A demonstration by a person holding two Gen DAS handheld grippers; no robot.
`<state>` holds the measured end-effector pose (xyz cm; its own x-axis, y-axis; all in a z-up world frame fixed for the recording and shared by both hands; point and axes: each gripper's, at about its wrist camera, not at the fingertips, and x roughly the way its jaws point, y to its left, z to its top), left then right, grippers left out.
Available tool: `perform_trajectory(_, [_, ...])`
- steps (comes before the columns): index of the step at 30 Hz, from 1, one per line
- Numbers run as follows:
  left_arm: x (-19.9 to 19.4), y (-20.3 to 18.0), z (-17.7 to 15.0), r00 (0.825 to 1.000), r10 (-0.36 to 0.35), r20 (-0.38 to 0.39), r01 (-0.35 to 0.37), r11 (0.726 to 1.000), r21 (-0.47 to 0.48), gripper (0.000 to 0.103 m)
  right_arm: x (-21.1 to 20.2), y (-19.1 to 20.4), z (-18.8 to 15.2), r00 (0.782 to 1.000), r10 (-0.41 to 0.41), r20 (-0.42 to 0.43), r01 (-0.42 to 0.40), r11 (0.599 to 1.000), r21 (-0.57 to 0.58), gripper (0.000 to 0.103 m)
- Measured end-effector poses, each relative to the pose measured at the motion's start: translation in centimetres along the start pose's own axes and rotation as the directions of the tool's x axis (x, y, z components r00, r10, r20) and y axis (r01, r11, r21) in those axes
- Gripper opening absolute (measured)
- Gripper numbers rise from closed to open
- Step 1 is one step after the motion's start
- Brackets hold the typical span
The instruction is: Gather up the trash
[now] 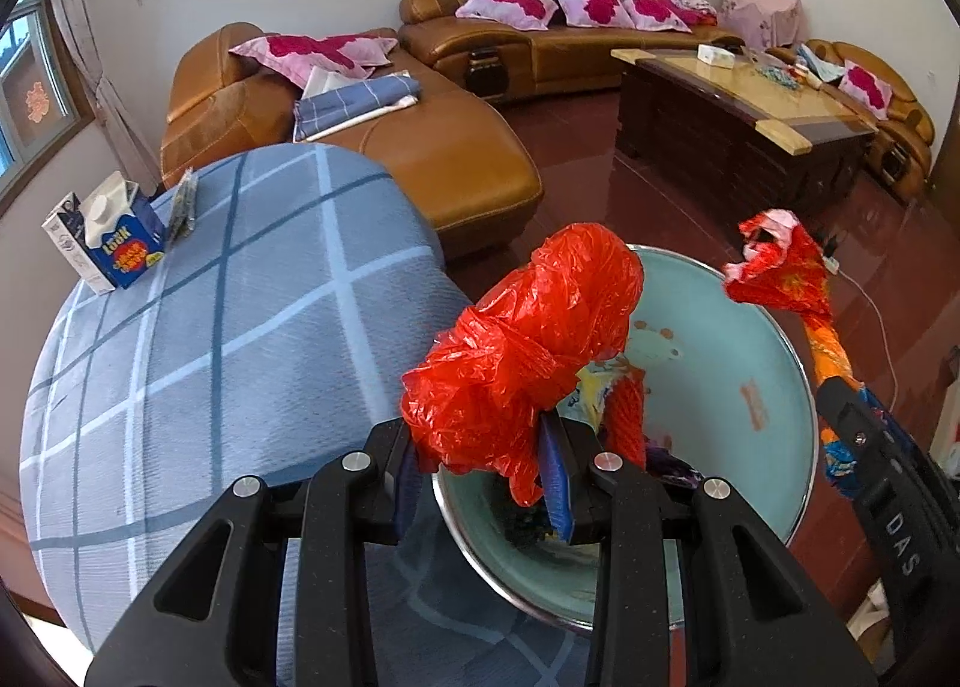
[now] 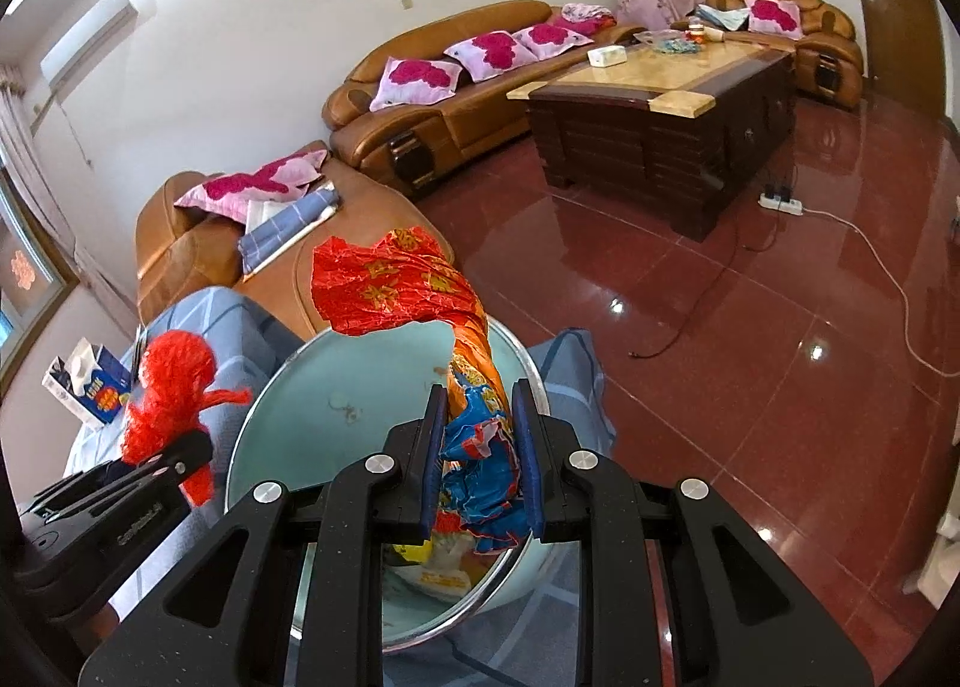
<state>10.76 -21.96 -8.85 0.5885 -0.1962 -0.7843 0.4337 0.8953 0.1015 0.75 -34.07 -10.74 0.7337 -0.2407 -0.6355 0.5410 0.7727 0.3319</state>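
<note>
the red plastic bag (image 1: 522, 351) is clamped in the left gripper (image 1: 480, 477), the printed wrapper (image 2: 474, 429) in the right gripper (image 2: 477, 447), both over the near basin (image 1: 720, 327). each should be released low, well inside the rim.

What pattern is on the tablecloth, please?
Blue-grey tablecloth with light and dark check lines; clearest in the left wrist view.

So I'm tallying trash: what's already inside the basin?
Inside the basin: a yellow-and-white wrapper and colourful scraps. The held red plastic bag and grippers hide the rest.
</note>
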Motion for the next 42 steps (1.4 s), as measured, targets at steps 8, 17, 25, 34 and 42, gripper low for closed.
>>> perform_trajectory(8, [1.9, -0.7, 0.2, 0.999, -0.013, -0.042, 0.013, 1.000, 0.006, 0.033, 1.0, -0.4, 0.1, 1.000, 0.018, -0.021, -0.018, 1.000, -0.003, 0.024])
perform_trajectory(17, [2.7, -0.5, 0.1, 0.998, -0.015, -0.059, 0.015, 1.000, 0.001, 0.037, 1.5, -0.5, 0.2, 0.994, 0.102, -0.029, -0.102, 0.995, 0.016, 0.032])
perform_trajectory(25, [0.5, -0.5, 0.0, 0.998, -0.058, 0.013, 0.058, 0.998, 0.011, 0.082, -1.1, -1.3, 0.8, 0.994, 0.053, 0.100, -0.059, 0.997, 0.053, 0.047])
perform_trajectory(34, [-3.6, 0.9, -1.5, 0.991, -0.044, 0.125, 0.041, 0.999, 0.026, 0.097, -4.0, -1.7, 1.2, 0.977, -0.030, 0.211, 0.015, 0.997, 0.070, 0.085])
perform_trajectory(42, [-5.6, 3.6, -3.4, 0.992, -0.005, 0.130, 0.010, 0.999, -0.041, 0.097, -6.3, -0.1, 0.2, 0.971, -0.053, 0.231, 0.057, 0.998, -0.011, 0.090])
